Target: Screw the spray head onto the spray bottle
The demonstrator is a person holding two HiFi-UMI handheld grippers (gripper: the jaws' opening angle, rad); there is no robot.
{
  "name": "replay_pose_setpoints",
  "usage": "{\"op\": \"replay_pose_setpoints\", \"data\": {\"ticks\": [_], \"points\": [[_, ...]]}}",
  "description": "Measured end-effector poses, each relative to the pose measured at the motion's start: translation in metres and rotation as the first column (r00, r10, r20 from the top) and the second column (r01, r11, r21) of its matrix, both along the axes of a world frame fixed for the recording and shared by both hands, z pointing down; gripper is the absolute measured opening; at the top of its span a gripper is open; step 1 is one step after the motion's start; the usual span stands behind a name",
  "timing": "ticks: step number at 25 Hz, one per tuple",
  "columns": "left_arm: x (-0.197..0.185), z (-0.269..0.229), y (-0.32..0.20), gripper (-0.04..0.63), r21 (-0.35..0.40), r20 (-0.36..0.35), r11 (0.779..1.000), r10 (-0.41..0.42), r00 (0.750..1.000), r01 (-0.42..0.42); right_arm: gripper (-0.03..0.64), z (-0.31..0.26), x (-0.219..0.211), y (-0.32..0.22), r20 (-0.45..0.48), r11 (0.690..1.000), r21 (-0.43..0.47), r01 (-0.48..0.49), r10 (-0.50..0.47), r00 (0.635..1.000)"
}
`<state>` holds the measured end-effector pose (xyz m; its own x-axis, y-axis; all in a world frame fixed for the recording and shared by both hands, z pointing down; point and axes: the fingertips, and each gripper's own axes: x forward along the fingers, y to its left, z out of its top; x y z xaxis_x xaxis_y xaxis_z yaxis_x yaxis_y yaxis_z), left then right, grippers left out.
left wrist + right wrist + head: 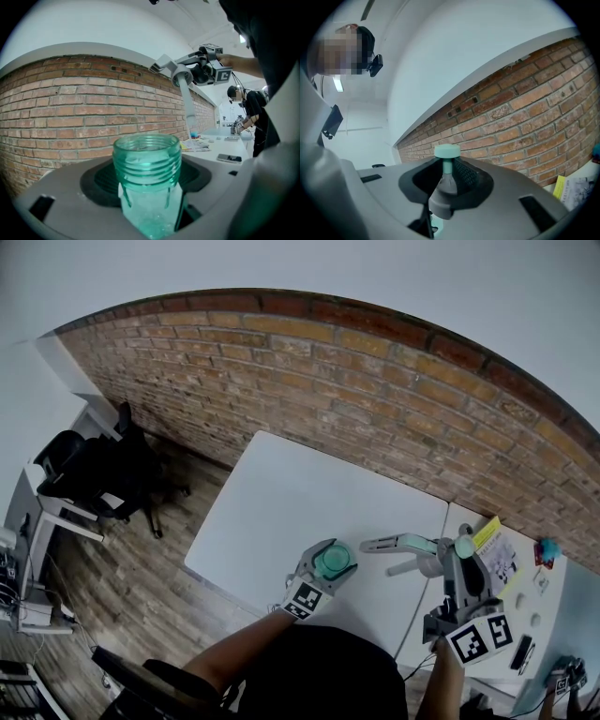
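**Bright, even room light; strong fisheye bend**

All three views are bright and evenly lit, with only faint, soft shadows. A strip light (337, 84) glows overhead. The white table (309, 512) reads almost flat white. The brick wall (375, 390) bows heavily, and both gripper views darken at their corners. The close spray bottle (147, 159) looks slightly soft.

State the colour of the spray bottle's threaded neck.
Translucent teal-green; the neck of the spray bottle shows best in the left gripper view.
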<state>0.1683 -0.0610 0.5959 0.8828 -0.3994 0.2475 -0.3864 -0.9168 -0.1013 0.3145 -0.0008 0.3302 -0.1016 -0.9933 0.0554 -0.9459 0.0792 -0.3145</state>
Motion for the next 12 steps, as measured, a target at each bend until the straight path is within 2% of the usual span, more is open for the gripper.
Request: {"op": "replay_pose_setpoints", "data": {"ticks": [5, 12], "points": [[0.001, 0.0, 0.0, 0.325, 0.001, 0.0, 1.0, 0.0, 1.0, 0.0, 0.067, -0.003, -0.005, -0.001, -0.017, 0.999, -0.008, 0.035, -0.035, 0.999], [0.001, 0.0, 0.001, 0.325, 0.0, 0.001, 1.0, -0.001, 1.0, 0.001, 0.067, -0.012, -0.008, -0.002, -0.008, 0.999, 0.02, 0.033, -0.033, 0.999]]}}
